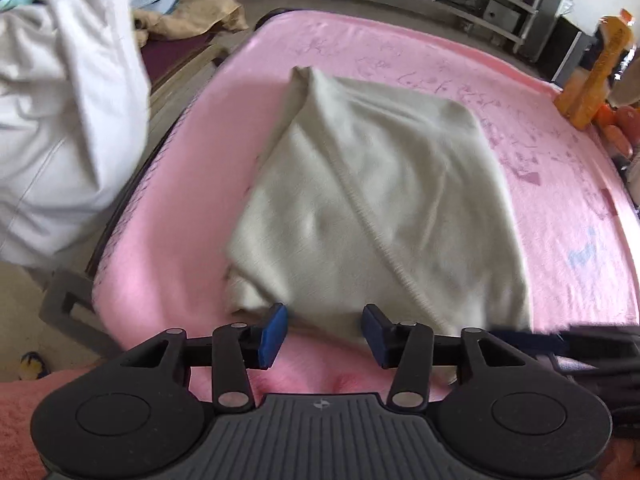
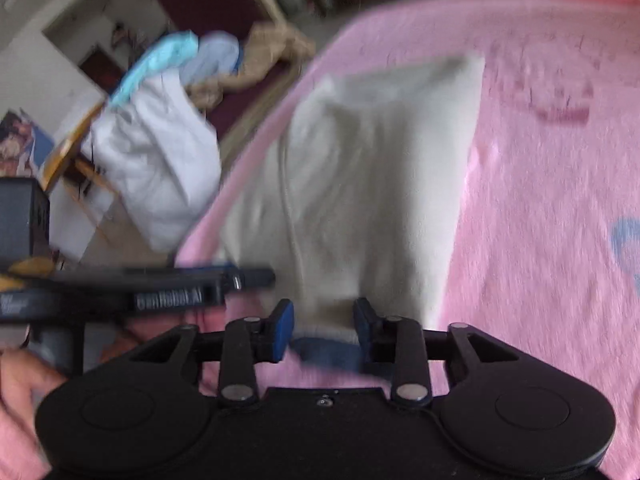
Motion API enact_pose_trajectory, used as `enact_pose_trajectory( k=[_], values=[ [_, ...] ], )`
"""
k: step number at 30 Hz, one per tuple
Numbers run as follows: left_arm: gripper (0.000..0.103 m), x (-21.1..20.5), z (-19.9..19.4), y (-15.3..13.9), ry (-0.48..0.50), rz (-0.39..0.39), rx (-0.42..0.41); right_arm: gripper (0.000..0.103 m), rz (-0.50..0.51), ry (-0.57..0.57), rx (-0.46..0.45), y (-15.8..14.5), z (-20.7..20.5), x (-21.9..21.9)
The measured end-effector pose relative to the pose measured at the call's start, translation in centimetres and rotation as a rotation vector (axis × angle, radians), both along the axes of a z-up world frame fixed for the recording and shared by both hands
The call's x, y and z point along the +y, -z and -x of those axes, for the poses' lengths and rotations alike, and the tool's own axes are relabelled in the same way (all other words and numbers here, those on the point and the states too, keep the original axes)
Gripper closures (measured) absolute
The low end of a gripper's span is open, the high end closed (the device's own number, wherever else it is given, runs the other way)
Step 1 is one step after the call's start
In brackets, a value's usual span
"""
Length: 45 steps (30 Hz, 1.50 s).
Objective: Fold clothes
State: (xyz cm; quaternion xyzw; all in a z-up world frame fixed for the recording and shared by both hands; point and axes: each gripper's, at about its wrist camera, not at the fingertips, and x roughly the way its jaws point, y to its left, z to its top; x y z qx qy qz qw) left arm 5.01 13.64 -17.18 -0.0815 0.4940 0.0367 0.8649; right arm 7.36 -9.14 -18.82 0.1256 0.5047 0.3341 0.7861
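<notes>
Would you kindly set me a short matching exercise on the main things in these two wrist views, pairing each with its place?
Things:
1. cream garment
2. white clothes
3. orange bottle
4. left gripper

Places:
A. piled off the bed's left side
B. folded in the middle of the pink blanket
C. at the garment's near edge, jaws apart
D. upright at the bed's far right corner

Pairs: 1-B, 2-A, 3-D, 4-C
</notes>
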Motion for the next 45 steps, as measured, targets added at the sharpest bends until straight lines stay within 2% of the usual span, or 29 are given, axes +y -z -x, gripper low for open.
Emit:
enact_pose_trajectory(
  k=[2,3,4,5,6,7,9,11,14,15,17,22,26,30,34,37,38,41,43,45],
  values=[
    [0.058,0.8,0.4,-0.3,-0.03,0.008,-0.017,0.055,-0.002,-0.015,0.021,0.1,0.4,-0.9],
    [0.06,1.1,0.7,-0.6,-0.042,0.009,-0.033,0.049,-0.005,-0.002,0.025,0.0,0.5,-1.4],
    [0.06,1.3,1.0,-1.0,-0.046,0.013,-0.058,0.028,-0.011,0.028,0.022,-0.4,0.6,-2.1],
    [0.06,1.5,1.3,-1.4,-0.051,0.017,-0.083,0.016,-0.031,0.069,0.01,-0.8,0.8,-2.9],
    [0.06,1.7,1.7,-1.8,-0.055,0.02,-0.108,0.007,-0.084,0.119,-0.037,-1.5,1.2,-4.0],
    [0.059,1.8,2.0,-2.2,-0.06,0.024,-0.133,0.007,-0.139,0.17,-0.086,-2.2,1.5,-5.1],
    [0.059,2.2,2.6,-2.9,-0.069,0.031,-0.18,0.0,-0.281,0.195,-0.232,-3.6,2.2,-7.2],
    [0.059,2.4,2.7,-3.2,-0.08,0.033,-0.204,0.0,-0.249,0.242,-0.362,-5.0,2.7,-8.2],
    [0.059,2.1,2.3,-3.3,-0.081,0.028,-0.2,0.0,-0.001,0.426,-0.333,-5.7,1.5,-9.0],
    [0.059,1.9,2.2,-3.3,-0.078,0.024,-0.197,0.001,0.023,0.478,-0.247,-5.4,0.6,-9.6],
    [0.059,1.7,2.3,-3.4,-0.073,0.022,-0.197,0.001,0.003,0.526,-0.145,-4.5,-0.4,-10.7],
    [0.058,1.6,2.0,-3.3,-0.066,0.027,-0.199,0.0,0.036,0.499,-0.034,-3.7,-1.5,-9.8],
    [0.058,2.0,2.1,-3.4,-0.07,0.039,-0.211,0.0,0.011,0.477,0.019,-3.6,-2.4,-9.4],
    [0.058,2.3,2.1,-3.6,-0.077,0.056,-0.216,0.0,-0.166,0.514,-0.01,-3.4,-1.6,-10.8],
    [0.058,3.3,1.5,-4.0,-0.085,0.108,-0.226,0.0,-0.352,0.53,0.079,-2.2,-2.9,-11.7],
    [0.056,4.9,0.3,-4.8,-0.092,0.182,-0.229,0.001,-0.41,0.518,0.176,-1.2,-3.8,-11.9],
    [0.051,5.4,-0.2,-5.0,-0.091,0.206,-0.229,0.001,-0.425,0.51,0.208,-0.9,-4.1,-11.9],
    [0.048,7.1,-2.2,-5.2,-0.077,0.264,-0.206,0.022,-0.457,0.477,0.221,-0.5,-4.4,-11.3],
    [0.045,8.0,-4.0,-4.7,-0.067,0.286,-0.164,0.05,-0.471,0.443,0.232,-0.3,-4.7,-10.7],
    [0.044,8.6,-5.5,-3.9,-0.061,0.299,-0.116,0.055,-0.447,0.425,0.242,0.0,-5.3,-9.9]
  ],
)
